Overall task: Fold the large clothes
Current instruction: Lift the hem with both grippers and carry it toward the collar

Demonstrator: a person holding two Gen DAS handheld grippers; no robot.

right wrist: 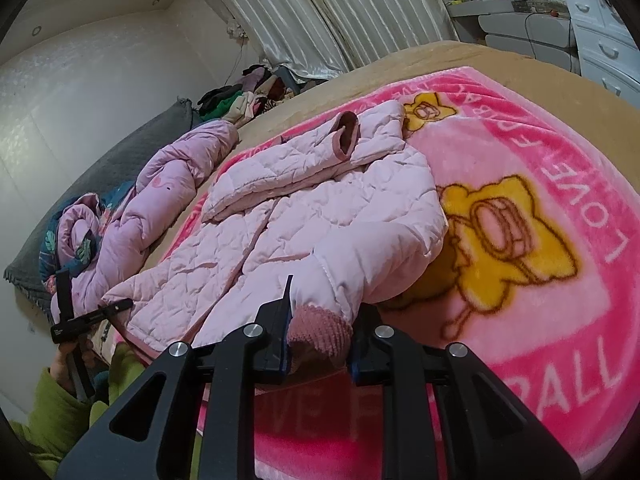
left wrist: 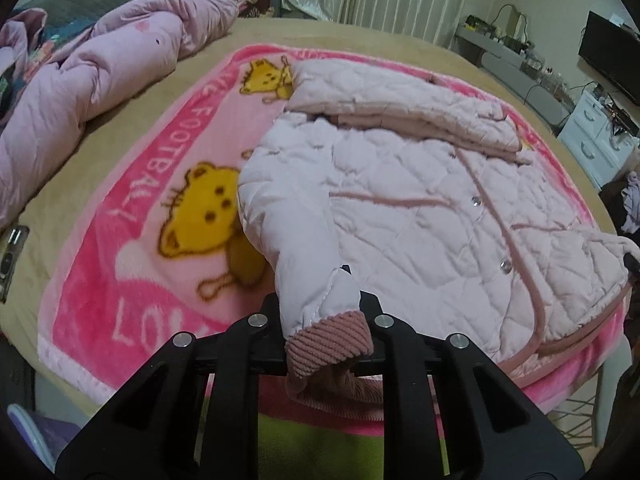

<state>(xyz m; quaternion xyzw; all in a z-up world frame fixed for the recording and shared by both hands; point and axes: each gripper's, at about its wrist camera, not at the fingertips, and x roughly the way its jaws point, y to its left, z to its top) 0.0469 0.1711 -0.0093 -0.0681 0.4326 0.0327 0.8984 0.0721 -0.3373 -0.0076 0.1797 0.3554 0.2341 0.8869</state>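
A pale pink quilted jacket [left wrist: 416,208] lies front up on a pink cartoon blanket [left wrist: 152,184], with one sleeve folded across its far part. My left gripper [left wrist: 324,320] is shut on the ribbed dusty-pink cuff [left wrist: 328,344] of the near sleeve. In the right wrist view the jacket [right wrist: 304,216] lies ahead, and my right gripper [right wrist: 320,332] is shut on the ribbed cuff [right wrist: 320,328] of the other sleeve. The left gripper [right wrist: 94,314] also shows at the left, by the jacket's hem corner.
A crumpled lilac duvet [left wrist: 100,80] lies at the far left of the tan bed [left wrist: 248,36]. A pile of clothes [right wrist: 248,92] sits beyond it near the curtains. Drawers and a desk [left wrist: 592,136] stand at the right. A green sleeve [right wrist: 52,416] shows at bottom left.
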